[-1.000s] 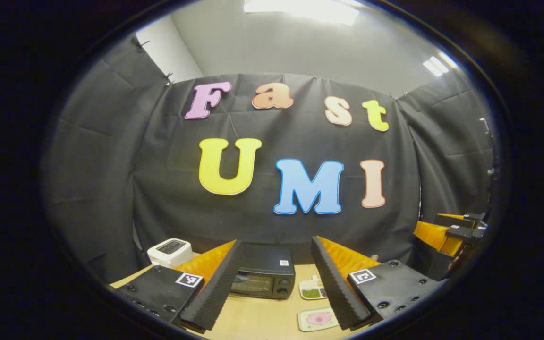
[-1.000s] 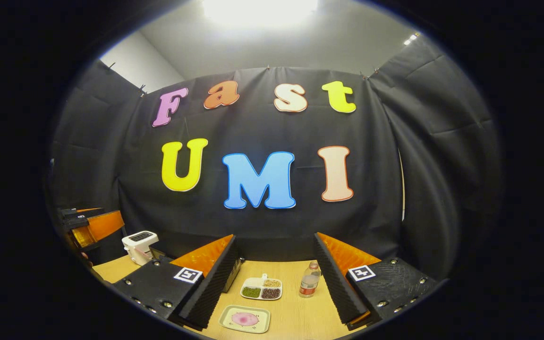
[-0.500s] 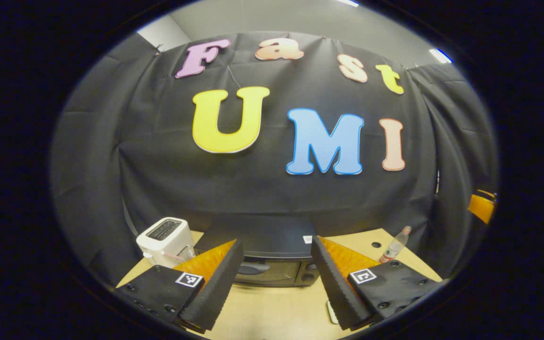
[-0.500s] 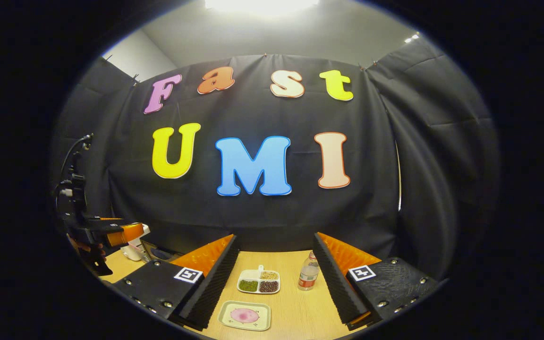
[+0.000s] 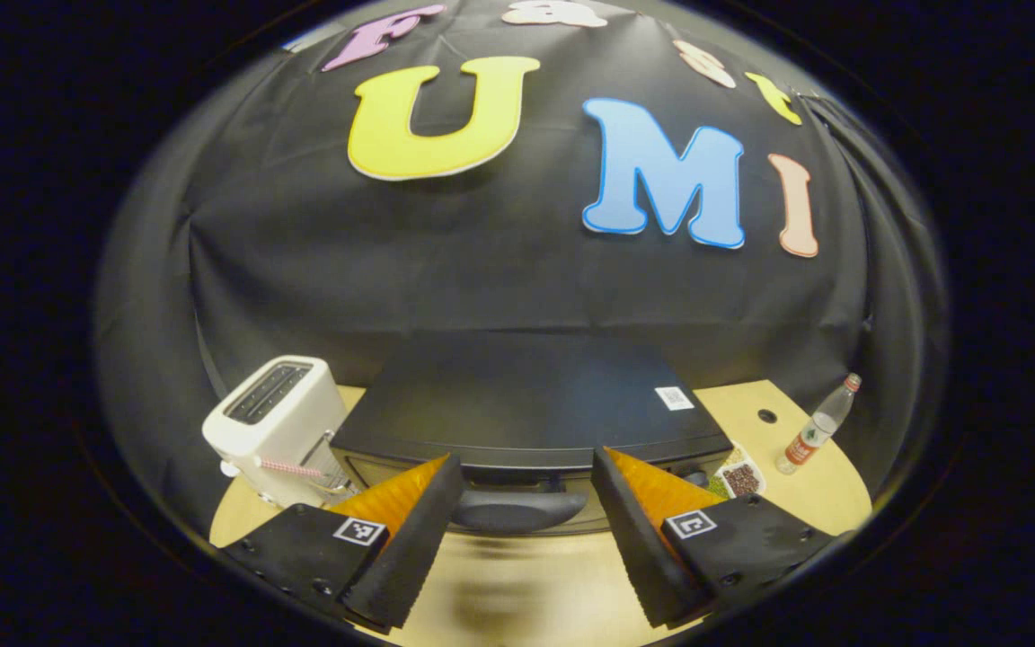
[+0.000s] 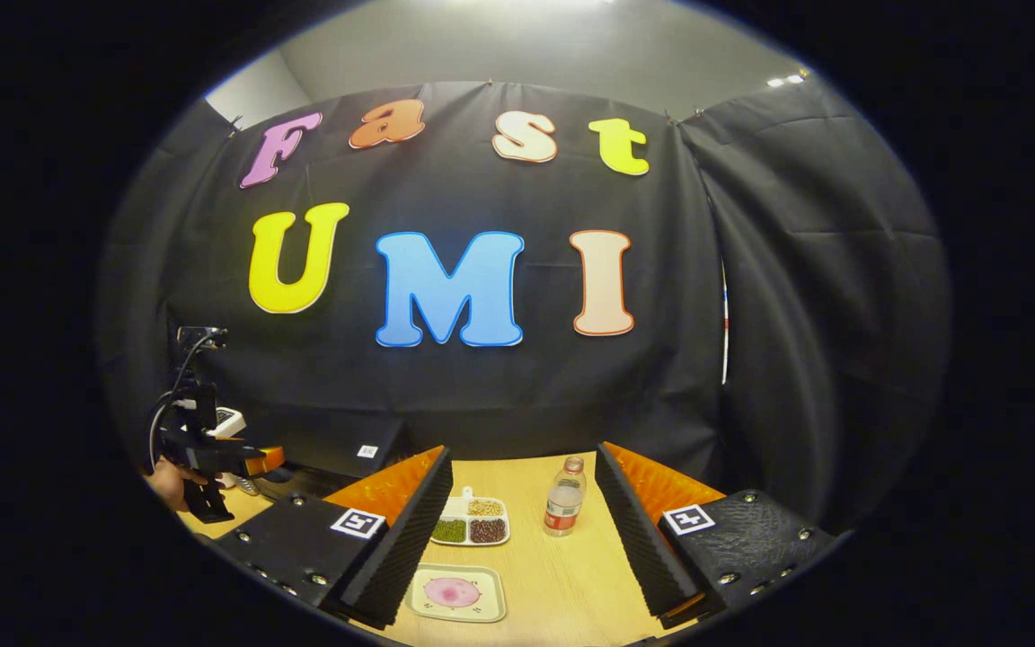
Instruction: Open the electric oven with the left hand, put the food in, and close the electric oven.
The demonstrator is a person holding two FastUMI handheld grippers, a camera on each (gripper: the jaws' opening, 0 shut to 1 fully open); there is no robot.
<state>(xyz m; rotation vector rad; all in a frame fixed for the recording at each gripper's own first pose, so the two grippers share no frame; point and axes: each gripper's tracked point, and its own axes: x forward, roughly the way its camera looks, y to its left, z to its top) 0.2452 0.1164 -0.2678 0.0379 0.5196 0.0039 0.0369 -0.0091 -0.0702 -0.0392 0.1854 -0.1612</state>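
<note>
Sitting between fingers [image 5: 410, 530]: oven handle [image 5: 517, 512].

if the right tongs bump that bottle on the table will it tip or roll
The bottle is tall, narrow and upright, so it probably tips readily. Its round body would likely roll once down. It looks like thin clear plastic, so it is probably light and unlikely to break. The right tongs are open, short of it.
</note>
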